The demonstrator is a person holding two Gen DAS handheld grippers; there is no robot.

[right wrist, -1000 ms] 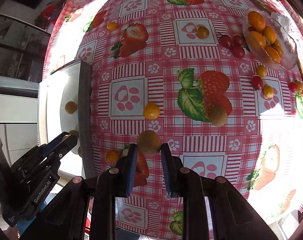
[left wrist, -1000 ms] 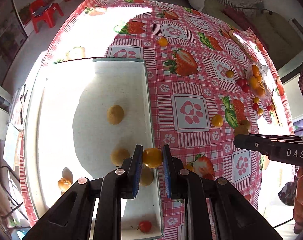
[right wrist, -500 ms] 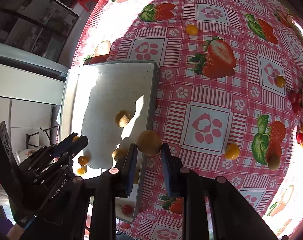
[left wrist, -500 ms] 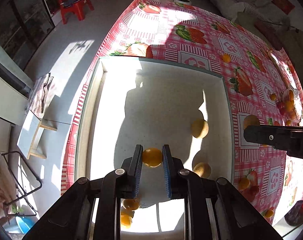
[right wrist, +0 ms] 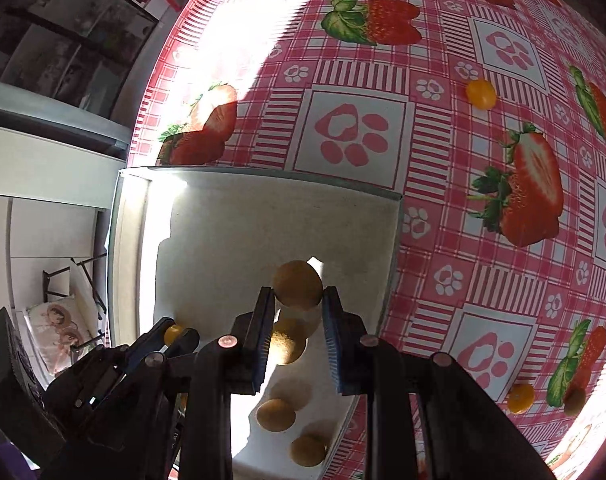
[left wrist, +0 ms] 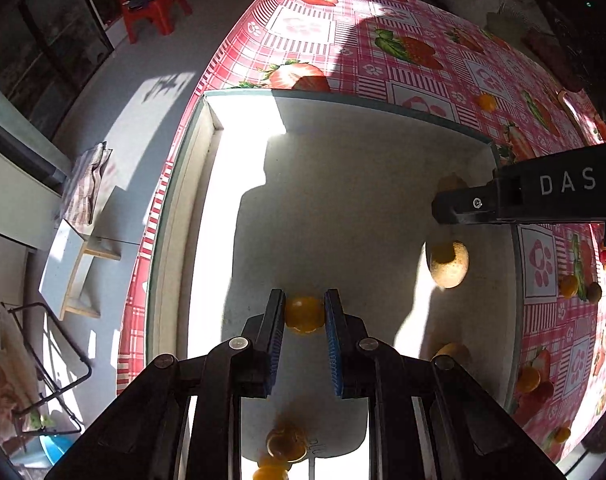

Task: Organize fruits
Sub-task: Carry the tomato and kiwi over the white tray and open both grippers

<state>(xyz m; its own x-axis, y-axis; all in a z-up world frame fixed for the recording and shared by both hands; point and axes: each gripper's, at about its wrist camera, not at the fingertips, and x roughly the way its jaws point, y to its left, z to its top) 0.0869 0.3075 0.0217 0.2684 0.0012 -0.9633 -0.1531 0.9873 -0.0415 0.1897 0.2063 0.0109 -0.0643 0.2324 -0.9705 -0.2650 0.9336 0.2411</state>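
Your tray [left wrist: 175,216] stands clear across its far half; brown fruits [left wrist: 449,264] crowd its right side, orange ones [left wrist: 285,444] the near edge.

white tray [left wrist: 175,248], red checked strawberry-print tablecloth [right wrist: 443,60], orange fruit [left wrist: 304,314]

Shallow white rectangular tray [left wrist: 207,184]: matt, faintly speckled floor, smooth rim; red-and-white checked strawberry-print tablecloth [right wrist: 443,168] looks like glossy wipe-clean plastic w/ sheen in sun; small round orange fruit [left wrist: 304,314] smooth, shiny skin; tan oval fruit [right wrist: 297,283] dull, finely rough; black gripper arms [left wrist: 207,400] matt plastic, metal pins; blue ribbed pads [left wrist: 333,344].
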